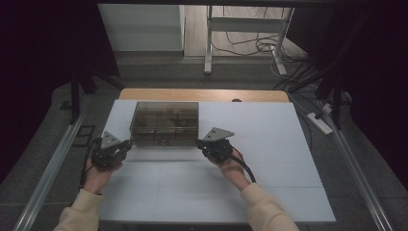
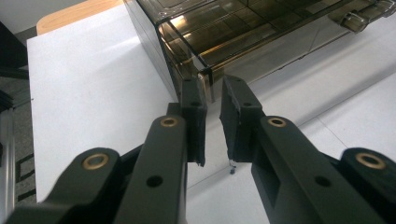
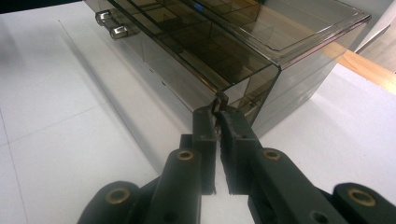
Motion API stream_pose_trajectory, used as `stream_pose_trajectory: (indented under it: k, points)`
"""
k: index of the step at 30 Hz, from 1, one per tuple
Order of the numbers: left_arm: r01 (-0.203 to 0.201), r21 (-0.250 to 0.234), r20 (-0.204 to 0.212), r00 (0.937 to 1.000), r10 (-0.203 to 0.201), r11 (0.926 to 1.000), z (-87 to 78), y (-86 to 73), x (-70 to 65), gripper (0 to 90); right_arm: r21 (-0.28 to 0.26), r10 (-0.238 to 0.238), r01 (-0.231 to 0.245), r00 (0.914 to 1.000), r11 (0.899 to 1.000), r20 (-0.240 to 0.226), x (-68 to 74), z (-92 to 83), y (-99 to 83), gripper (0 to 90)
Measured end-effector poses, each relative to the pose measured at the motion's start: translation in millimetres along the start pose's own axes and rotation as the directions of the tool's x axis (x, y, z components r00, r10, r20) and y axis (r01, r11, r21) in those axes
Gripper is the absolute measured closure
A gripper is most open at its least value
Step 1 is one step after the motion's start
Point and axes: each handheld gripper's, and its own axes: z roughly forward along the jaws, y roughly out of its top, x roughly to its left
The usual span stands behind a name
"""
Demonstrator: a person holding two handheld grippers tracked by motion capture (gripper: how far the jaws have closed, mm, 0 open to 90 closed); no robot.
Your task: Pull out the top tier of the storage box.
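Dim room, cables on the floor beyond, white-topped bench (image 1: 269, 144) with a wooden far edge. On it, toward the far left of centre, sits the smoky-brown clear plastic box with inner compartments (image 1: 165, 122); a small latch (image 3: 112, 25) shows on its front wall.

Going left to right: our left gripper (image 2: 214, 122) sits at the box's near left corner, fingers (image 2: 194, 121) narrow with a slim gap, the corner edge just ahead of the tips. We can't tell if they touch the plastic; nothing looks clamped between them.

Our right gripper (image 3: 217, 140) is at the near right corner, fingers (image 3: 204, 140) nearly together. The vertical corner edge, or a small tab on it, sits right at the tips, but we can't tell if they've pinched it.

Risks, as we judge them: any hold here is thin, at the tips only, on slick plastic, so a pull or lift could slip off. With the two sides gripping unevenly, moving both hands would likely skew the box or skid it across the smooth top. Squeezing hard on a corner edge could also flex or crack it.
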Motion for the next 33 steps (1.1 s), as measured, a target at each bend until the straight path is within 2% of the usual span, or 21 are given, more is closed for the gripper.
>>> stream_pose_trajectory:
  k: [33]
  points:
    - [-0.009,0.0,0.004,0.9999,0.009,1.0,-6.2,-5.0,-3.5,78.8,-0.001,-0.008,0.008,0.9999,1.0,-0.007,6.0,-5.0,-2.9,84.3]
